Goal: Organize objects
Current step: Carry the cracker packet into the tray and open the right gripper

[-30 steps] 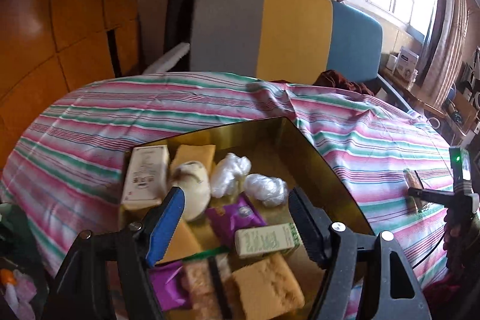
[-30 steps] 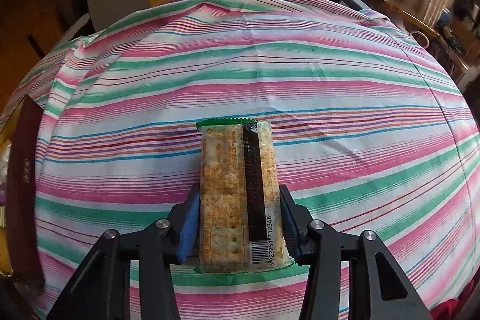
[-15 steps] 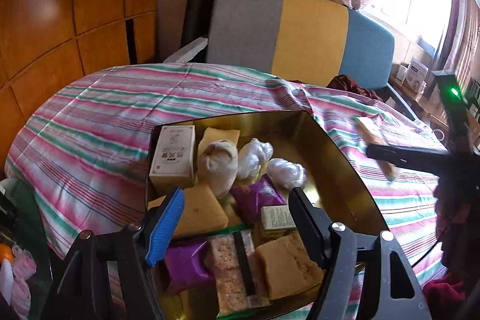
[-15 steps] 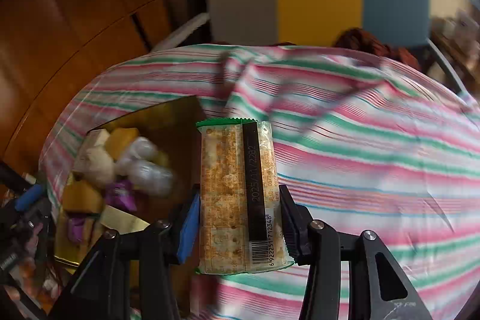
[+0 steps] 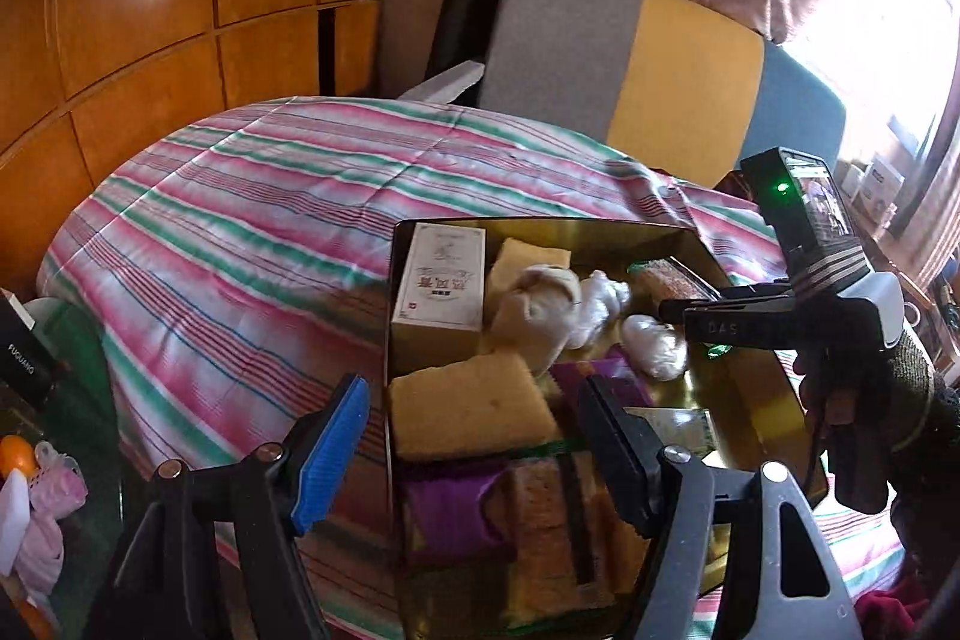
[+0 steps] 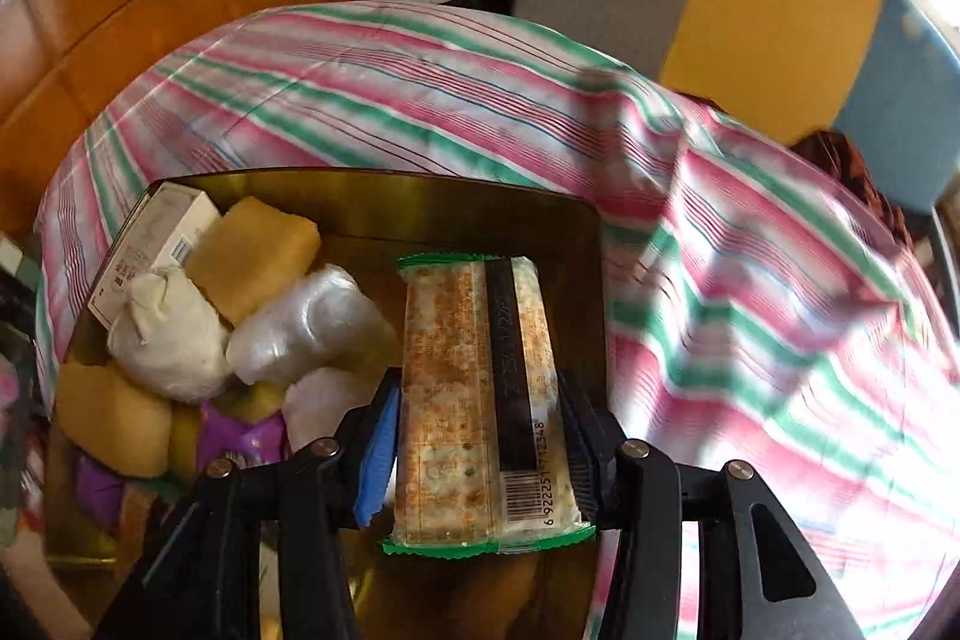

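Right gripper (image 6: pixel 477 439) clamps the cracker packet (image 6: pixel 480 388), long axis along its fingers, over the gold box's (image 6: pixel 372 202) bare right side. Left gripper (image 5: pixel 468 436) hangs open, empty, at the near edge.

Cracker packet (image 6: pixel 480 388) — long, clear wrapper with green crimped ends, a black strip and a barcode along one side — is clamped lengthwise between the pads of the right hand-held gripper (image 6: pixel 477 451), over the right-hand part of the gold tray (image 6: pixel 372 202).

Tray contents, crowded toward its left: a white printed carton (image 5: pixel 441 280) at the far-left corner, two yellow sponges (image 5: pixel 474 409) (image 6: pixel 255 253), a cream cloth pouch (image 6: pixel 171 334), two white plastic-wrapped bundles (image 6: pixel 309 325) (image 5: pixel 654 346), purple packets (image 6: pixel 243 436) — and a second cracker packet (image 5: pixel 552 532) at the near end.
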